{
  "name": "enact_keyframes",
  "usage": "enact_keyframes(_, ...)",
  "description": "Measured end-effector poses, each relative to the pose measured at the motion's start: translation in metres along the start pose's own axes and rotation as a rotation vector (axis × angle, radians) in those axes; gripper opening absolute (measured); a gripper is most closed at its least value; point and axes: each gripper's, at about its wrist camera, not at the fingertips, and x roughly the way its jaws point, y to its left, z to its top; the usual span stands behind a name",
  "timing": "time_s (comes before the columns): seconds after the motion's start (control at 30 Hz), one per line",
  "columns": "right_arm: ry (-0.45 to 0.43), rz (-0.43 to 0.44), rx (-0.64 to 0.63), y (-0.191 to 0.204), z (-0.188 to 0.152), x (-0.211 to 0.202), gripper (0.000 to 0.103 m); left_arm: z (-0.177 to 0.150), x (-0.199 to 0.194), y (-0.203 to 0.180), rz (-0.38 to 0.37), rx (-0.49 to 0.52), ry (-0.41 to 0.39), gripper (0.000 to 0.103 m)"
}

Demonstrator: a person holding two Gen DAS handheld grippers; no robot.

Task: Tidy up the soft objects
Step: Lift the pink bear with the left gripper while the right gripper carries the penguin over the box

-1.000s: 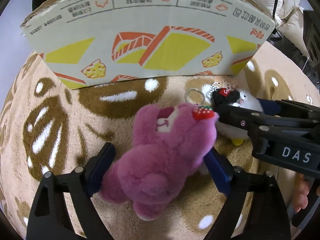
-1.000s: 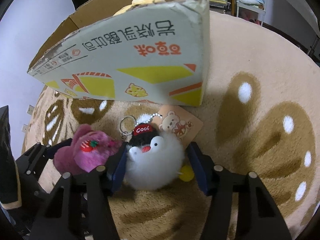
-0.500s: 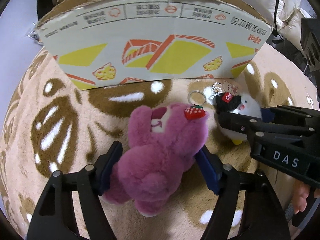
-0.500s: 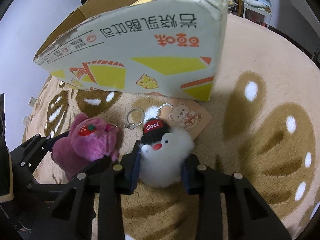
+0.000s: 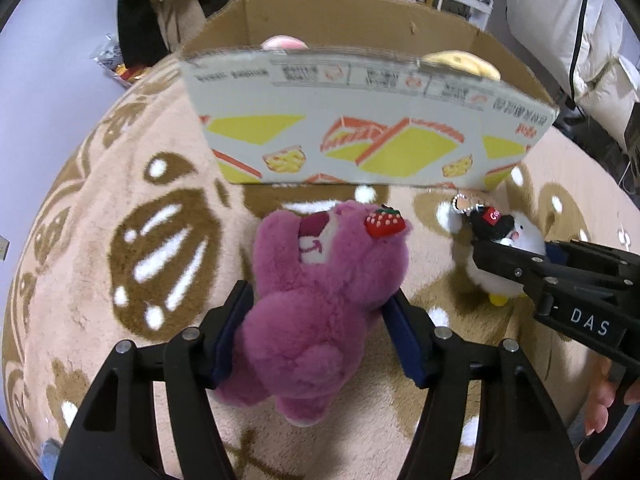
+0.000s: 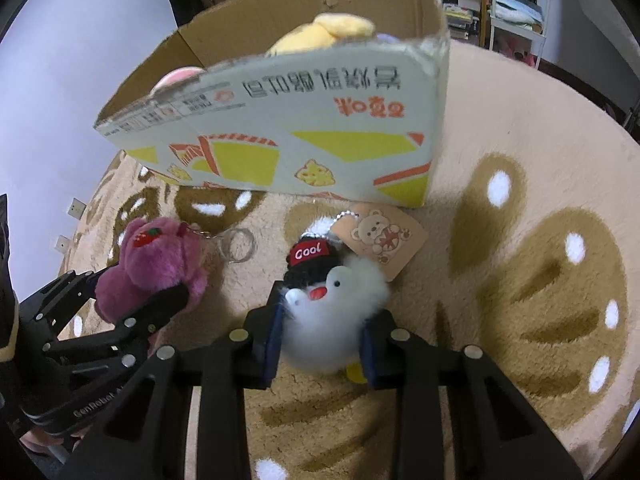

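Observation:
My left gripper [image 5: 320, 332] is shut on a purple plush bear [image 5: 324, 296] with a red strawberry on its ear, lifted above the rug; it also shows in the right wrist view [image 6: 152, 264]. My right gripper [image 6: 324, 340] is shut on a white fluffy penguin keychain [image 6: 336, 320] with a black "Cool" cap and a paper tag [image 6: 384, 236]; it also shows in the left wrist view [image 5: 504, 256]. An open cardboard box [image 5: 360, 136] printed with yellow cakes stands just ahead, holding a yellow plush [image 6: 320, 32] and a pink one [image 5: 282, 43].
A round beige rug with brown bear-face markings [image 6: 540, 280] covers the floor. Clutter, shelves and a white jacket [image 5: 560, 20] stand behind the box. The bear's key ring [image 6: 236, 244] dangles beside it.
Both grippers have closed tighter on their toys and risen, so the box's open top and the plush inside now show. The box looks farther away.

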Motion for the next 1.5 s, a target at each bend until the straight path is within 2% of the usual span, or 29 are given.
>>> enact_keyframes(0.4, -0.17, 0.055, 0.02, -0.004, -0.002, -0.068, 0.033, 0.0, -0.054, -0.01, 0.054, -0.017, -0.185, 0.064)
enact_keyframes(0.5, -0.232, 0.069, 0.019, -0.004, -0.003, -0.09, 0.033, 0.004, -0.072, -0.011, 0.072, -0.026, -0.254, 0.064)
enact_keyframes(0.67, -0.343, 0.085, -0.002, 0.008, -0.001, -0.114, 0.033, 0.01, -0.1, -0.011, 0.142, -0.021, -0.388, 0.064)
enact_keyframes(0.83, -0.471, 0.076, -0.058, 0.023, 0.003, -0.137, 0.033, 0.019, -0.122, -0.009, 0.156, -0.01, -0.482, 0.064)
enact_keyframes(1.1, -0.611, 0.064, -0.123, 0.04, 0.013, -0.161, 0.033, 0.045, -0.145, -0.004, 0.13, -0.009, -0.571, 0.065)
enact_keyframes(1.33, -0.665, 0.063, -0.154, 0.046, 0.029, -0.168, 0.033, 0.07, -0.149, -0.002, 0.118, 0.006, -0.631, 0.065)
enact_keyframes(1.5, -0.692, 0.064, -0.16, 0.044, 0.046, -0.164, 0.033, 0.085, -0.141, -0.005, 0.118, 0.015, -0.637, 0.065)
